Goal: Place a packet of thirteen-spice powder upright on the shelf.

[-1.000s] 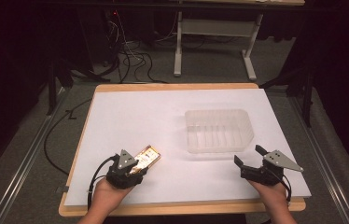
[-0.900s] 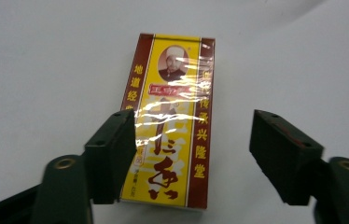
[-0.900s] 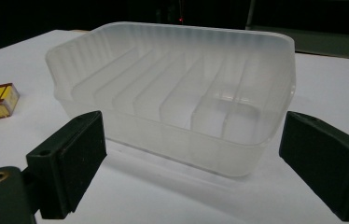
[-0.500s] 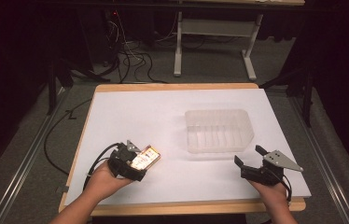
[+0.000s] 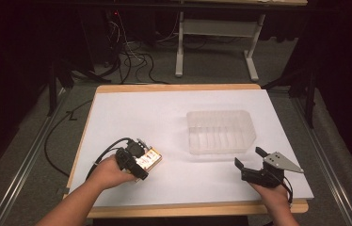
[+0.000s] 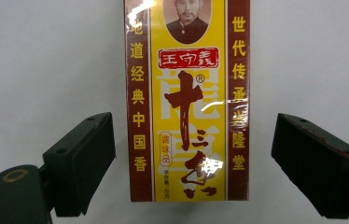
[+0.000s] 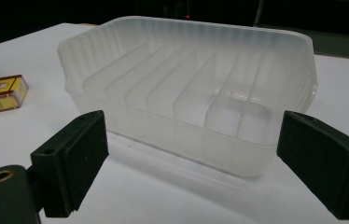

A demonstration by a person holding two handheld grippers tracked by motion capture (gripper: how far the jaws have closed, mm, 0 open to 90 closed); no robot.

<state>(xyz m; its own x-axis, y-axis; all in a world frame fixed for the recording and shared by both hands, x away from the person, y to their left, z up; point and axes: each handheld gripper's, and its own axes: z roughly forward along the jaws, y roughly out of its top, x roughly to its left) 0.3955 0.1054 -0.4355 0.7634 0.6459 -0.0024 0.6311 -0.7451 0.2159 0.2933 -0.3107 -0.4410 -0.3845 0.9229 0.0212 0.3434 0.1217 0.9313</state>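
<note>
The left gripper (image 5: 142, 162) stood with its jaws spread wide, having just been opening, and its pads (image 6: 85, 161) touched nothing. Between them, clear of both pads, lay a yellow and maroon seasoning box (image 6: 189, 100) printed with Chinese characters. It rested flat on the white table top (image 5: 164, 113), its long sides running along the jaws' line. In the high view the box (image 5: 149, 158) sat near the table's front-left corner, just ahead of the person's left hand (image 5: 110, 172), with the gripper's black cable looping back toward the left edge.

The right gripper (image 5: 252, 161) hovered near the front-right corner, jaws also apart and gripping nothing, with the grey three-cornered plate on its top pointing toward the right edge. Its own view looked over the open jaws at a translucent plastic container (image 7: 191, 88) with ribbed walls, standing upright on the table. From above, this container (image 5: 220, 132) sat right of the table's centre, just beyond the right gripper and well apart from the seasoning box. The box's end showed at the left of the right gripper view, beside the container.
</note>
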